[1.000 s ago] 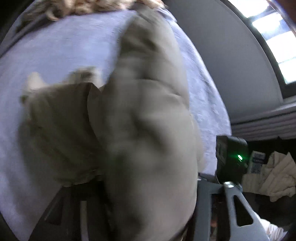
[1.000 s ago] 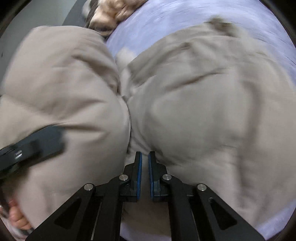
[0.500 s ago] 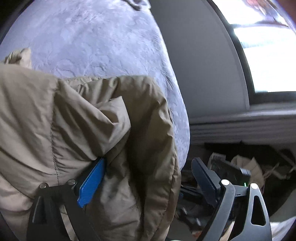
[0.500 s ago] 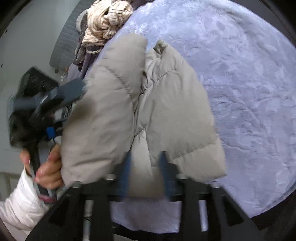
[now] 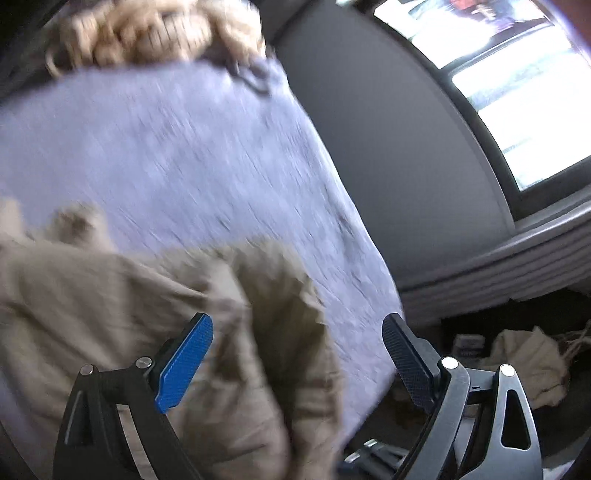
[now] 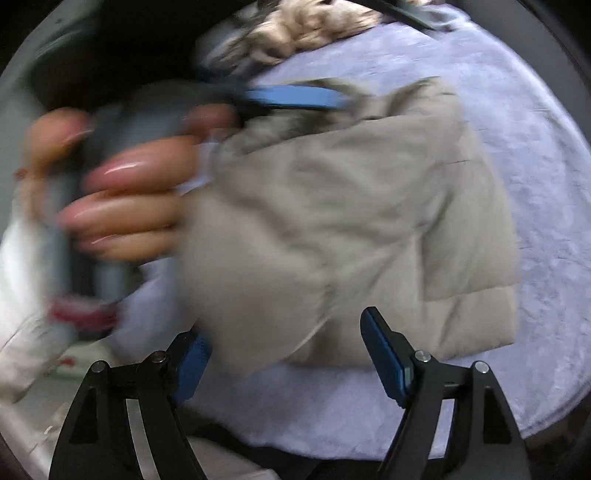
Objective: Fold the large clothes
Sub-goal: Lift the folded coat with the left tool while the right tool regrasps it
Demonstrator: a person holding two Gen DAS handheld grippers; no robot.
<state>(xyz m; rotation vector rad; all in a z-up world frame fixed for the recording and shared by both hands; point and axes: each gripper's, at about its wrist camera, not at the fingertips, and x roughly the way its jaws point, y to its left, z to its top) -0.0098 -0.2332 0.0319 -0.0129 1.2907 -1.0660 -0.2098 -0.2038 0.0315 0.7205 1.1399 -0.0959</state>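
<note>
A beige puffer jacket [image 6: 351, 221] lies folded over itself on the lilac bed cover [image 6: 535, 155]. It also shows in the left wrist view [image 5: 129, 332], bunched at the lower left. My left gripper [image 5: 295, 354] is open and empty just above the jacket's near edge. My right gripper [image 6: 288, 354] is open and empty, its fingers wide apart at the jacket's near hem. The other gripper [image 6: 295, 96] and the hand holding it [image 6: 122, 192] show blurred at the jacket's left side.
A heap of cream knitted clothes [image 5: 140, 33] lies at the far end of the bed, also in the right wrist view [image 6: 306, 26]. A grey wall and a window [image 5: 517, 92] stand to the right. Clutter and pale cloth [image 5: 524, 362] lie on the floor beside the bed.
Both grippers have opened and let go of the jacket, which has dropped folded onto the bed. Both have drawn back from it. The frames are motion-blurred.
</note>
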